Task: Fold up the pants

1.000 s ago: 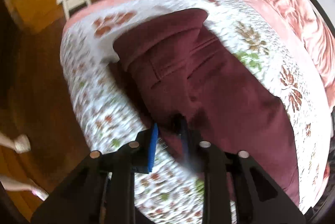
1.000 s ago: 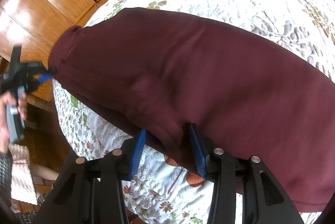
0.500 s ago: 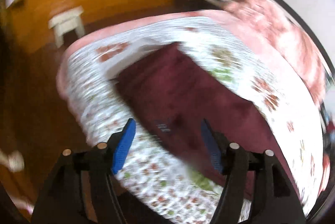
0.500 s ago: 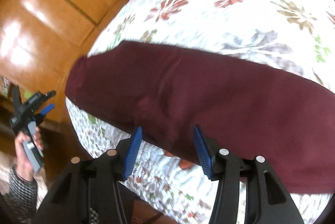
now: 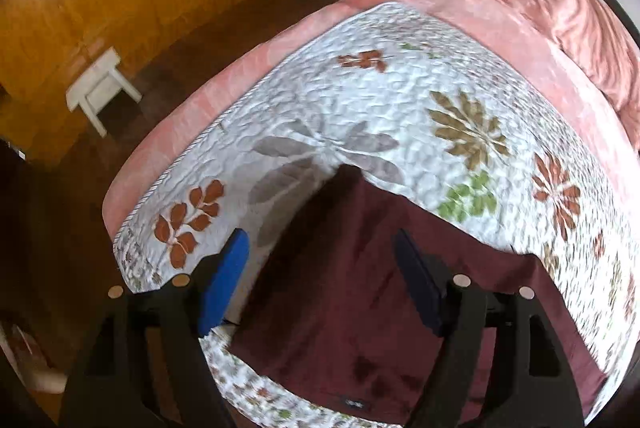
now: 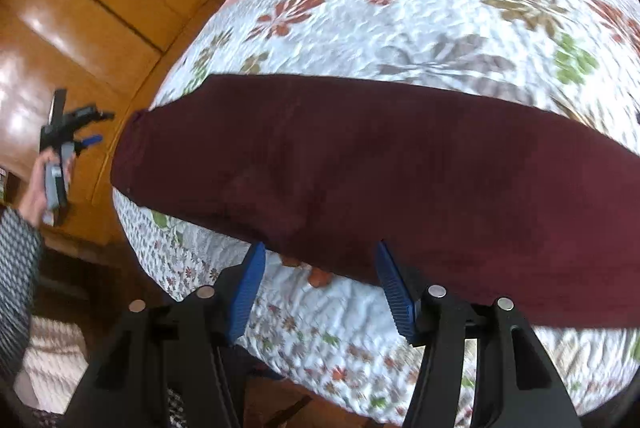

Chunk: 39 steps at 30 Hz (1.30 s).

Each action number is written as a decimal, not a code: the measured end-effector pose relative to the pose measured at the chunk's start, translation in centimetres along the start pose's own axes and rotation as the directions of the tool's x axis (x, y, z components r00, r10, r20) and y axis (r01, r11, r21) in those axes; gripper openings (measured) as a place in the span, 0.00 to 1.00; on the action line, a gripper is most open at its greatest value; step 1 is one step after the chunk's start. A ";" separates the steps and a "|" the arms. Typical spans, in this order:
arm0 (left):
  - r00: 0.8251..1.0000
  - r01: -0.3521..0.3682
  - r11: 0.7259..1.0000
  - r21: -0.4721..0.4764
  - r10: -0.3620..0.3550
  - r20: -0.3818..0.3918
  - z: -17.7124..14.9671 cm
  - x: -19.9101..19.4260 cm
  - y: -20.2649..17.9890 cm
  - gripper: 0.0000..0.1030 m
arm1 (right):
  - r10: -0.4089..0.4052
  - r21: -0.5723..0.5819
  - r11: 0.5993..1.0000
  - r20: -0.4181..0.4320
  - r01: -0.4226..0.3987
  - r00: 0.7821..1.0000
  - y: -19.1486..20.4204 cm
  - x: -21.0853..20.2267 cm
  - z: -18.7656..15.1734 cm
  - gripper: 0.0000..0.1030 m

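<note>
Both grippers are opening with nothing between the pads — left gripper [image 5: 320, 280] hangs above the maroon pants [image 6: 380, 164], right gripper [image 6: 320, 288] off their near edge. Pants lie as one long doubled strip across the floral quilt [image 6: 400, 8] — likely laid flat for another fold.

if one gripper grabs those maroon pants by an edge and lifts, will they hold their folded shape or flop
Probably flop: the maroon pants lie soft and rounded at the fold, following the quilt, so they look limp. Lifted by one edge, the layers would likely sag and slide apart. Pushing would likely bunch them, since the quilt's surface looks textured, not slick.
</note>
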<state>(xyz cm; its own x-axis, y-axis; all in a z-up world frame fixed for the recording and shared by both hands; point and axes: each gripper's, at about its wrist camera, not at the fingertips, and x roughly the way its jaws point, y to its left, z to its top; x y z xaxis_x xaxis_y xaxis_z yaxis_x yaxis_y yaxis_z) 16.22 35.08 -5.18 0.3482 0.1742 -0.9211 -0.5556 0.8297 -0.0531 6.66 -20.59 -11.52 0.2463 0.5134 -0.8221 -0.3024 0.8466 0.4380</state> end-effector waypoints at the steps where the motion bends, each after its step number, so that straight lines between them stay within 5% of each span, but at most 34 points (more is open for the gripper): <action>1: 1.000 0.017 1.000 -0.003 -0.017 -0.018 0.4 0.3 0.4 0.74 | -0.002 -0.010 1.000 -0.010 0.002 1.000 0.3 0.5 0.4 0.57; 12: 0.985 0.110 0.992 0.054 -0.102 -0.136 0.2 4.9 -0.7 0.70 | -0.025 -0.006 1.000 -0.087 0.024 0.996 0.8 5.9 2.5 0.58; 15: 0.979 0.113 0.993 0.032 -0.106 -0.171 0.1 6.1 -0.7 0.10 | -0.013 -0.006 1.000 -0.080 0.012 0.997 0.6 5.8 2.2 0.59; 19: 0.985 0.117 0.990 -0.080 -0.126 -0.114 -0.1 5.2 1.9 0.10 | -0.001 0.001 1.000 -0.074 0.001 0.997 0.4 5.7 2.0 0.59; 22: 0.967 0.202 0.950 -0.237 -0.232 -0.102 -1.6 5.9 5.8 0.11 | 0.001 -0.008 1.000 -0.069 -0.002 0.998 0.5 5.7 1.9 0.59; 24: 0.969 0.171 0.960 -0.223 -0.205 -0.140 -2.6 7.1 6.2 0.12 | -0.001 -0.003 1.000 -0.072 0.000 0.997 0.4 5.9 1.9 0.59; 29: 0.977 0.209 0.946 -0.248 -0.215 0.004 -2.6 5.0 6.8 0.26 | 0.000 -0.020 1.000 -0.073 -0.001 0.997 0.6 6.0 2.0 0.61; 32: 0.976 0.201 0.970 -0.135 -0.187 0.108 -0.9 2.1 4.7 0.33 | 0.008 -0.012 1.000 -0.074 -0.009 0.997 0.7 6.2 2.1 0.65; 33: 0.979 0.178 0.980 -0.088 -0.168 0.115 -0.2 1.7 3.5 0.43 | 0.005 -0.015 1.000 -0.074 -0.006 0.997 0.8 6.2 2.1 0.65; 39: 0.996 0.074 0.994 -0.086 -0.079 -0.049 1.9 6.7 1.0 0.42 | -0.038 -0.062 0.997 -0.070 0.034 0.997 1.6 6.3 1.9 0.67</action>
<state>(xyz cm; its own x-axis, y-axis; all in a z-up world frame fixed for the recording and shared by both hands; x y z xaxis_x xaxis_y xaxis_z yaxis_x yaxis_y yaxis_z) 19.45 38.10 -10.67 0.3531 0.0820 -0.9320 -0.5912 0.7916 -0.1543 9.44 -15.68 -15.33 0.1931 0.4695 -0.8615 -0.3507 0.8531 0.3863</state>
